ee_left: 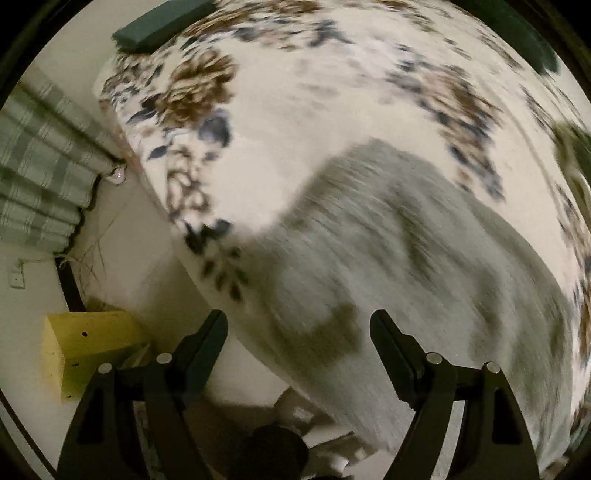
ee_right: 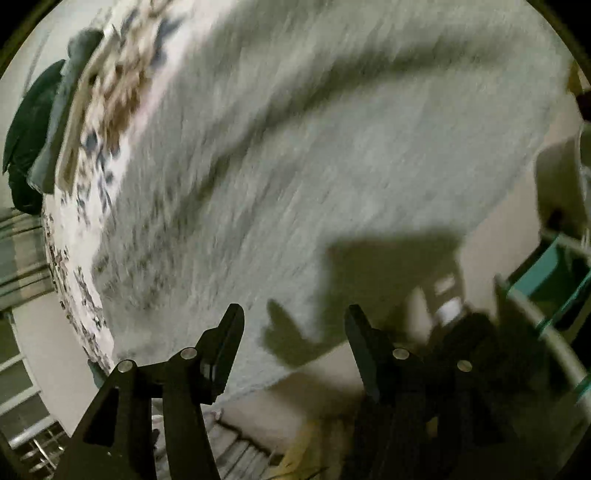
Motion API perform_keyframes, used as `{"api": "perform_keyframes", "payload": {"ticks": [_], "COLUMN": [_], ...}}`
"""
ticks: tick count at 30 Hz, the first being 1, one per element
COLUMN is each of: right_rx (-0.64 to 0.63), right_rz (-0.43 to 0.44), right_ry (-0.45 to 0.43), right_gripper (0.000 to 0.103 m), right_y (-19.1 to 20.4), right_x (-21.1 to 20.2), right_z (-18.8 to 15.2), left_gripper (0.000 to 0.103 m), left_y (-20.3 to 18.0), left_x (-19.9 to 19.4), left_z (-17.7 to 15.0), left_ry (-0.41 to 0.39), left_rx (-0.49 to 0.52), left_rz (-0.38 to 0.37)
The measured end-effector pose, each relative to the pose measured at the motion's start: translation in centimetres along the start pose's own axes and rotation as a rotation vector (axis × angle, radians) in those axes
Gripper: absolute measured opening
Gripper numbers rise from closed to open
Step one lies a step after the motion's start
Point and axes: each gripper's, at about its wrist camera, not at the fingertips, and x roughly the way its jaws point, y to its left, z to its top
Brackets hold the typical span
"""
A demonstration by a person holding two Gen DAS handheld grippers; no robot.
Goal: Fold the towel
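Jaws spread wide on both sides, nothing between them! Left gripper point(ee_left: 299, 332) hangs above the near edge of the bed point(ee_left: 280, 122), and one grey towel point(ee_left: 424, 266) lies rumpled across the floral bedsheet, its near side draping over the bed's edge. Both views are smeared with motion blur. Right gripper point(ee_right: 293, 325) is in close, the towel point(ee_right: 332, 147) filling nearly its whole view, with the gripper's shadow falling on the cloth just ahead of the fingertips. Only the left view gives us the striped curtain point(ee_left: 40, 166), one yellow box point(ee_left: 88, 347) on the floor and a dark green slab point(ee_left: 162, 22) at the bed's far edge. Only the right view catches a teal-framed rack point(ee_right: 554, 284); its contents are too blurred to tell.
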Motion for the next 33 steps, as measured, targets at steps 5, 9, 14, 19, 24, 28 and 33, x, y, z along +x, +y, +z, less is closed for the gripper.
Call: {"api": "perform_keyframes", "payload": {"ticks": [5, 9, 14, 19, 24, 28, 33], "right_rx": [0.105, 0.095, 0.005, -0.023, -0.083, -0.053, 0.022], "right_rz": [-0.063, -0.127, -0.251, -0.188, -0.119, -0.100, -0.062], "right_ry": [-0.032, -0.079, -0.056, 0.054, -0.034, -0.086, -0.045], "right_gripper": [0.017, 0.001, 0.000, 0.027, 0.051, 0.051, 0.051], "right_y": [0.6, 1.3, 2.3, 3.3, 6.6, 9.0, 10.7], "right_x": [3.2, 2.6, 2.5, 1.1, -5.9, -8.6, -7.1], "right_z": [-3.1, -5.3, -5.4, -3.8, -1.7, 3.8, 10.4], "left_gripper": [0.019, 0.010, 0.015, 0.027, 0.047, 0.055, 0.055], "left_y": [2.4, 2.7, 4.1, 4.3, 3.0, -0.9, -13.3], "left_x": [4.0, 2.4, 3.9, 0.6, -4.0, -6.5, -4.1], "left_z": [1.5, 0.8, 0.7, 1.3, 1.0, 0.6, -1.1], "left_ry": [0.063, 0.001, 0.082, 0.075, 0.026, 0.029, 0.188], "left_rx": [-0.089, -0.057, -0.025, 0.009, 0.048, 0.048, 0.120], "left_rz": [-0.090, -0.102, -0.093, -0.121, -0.089, -0.143, -0.291]}}
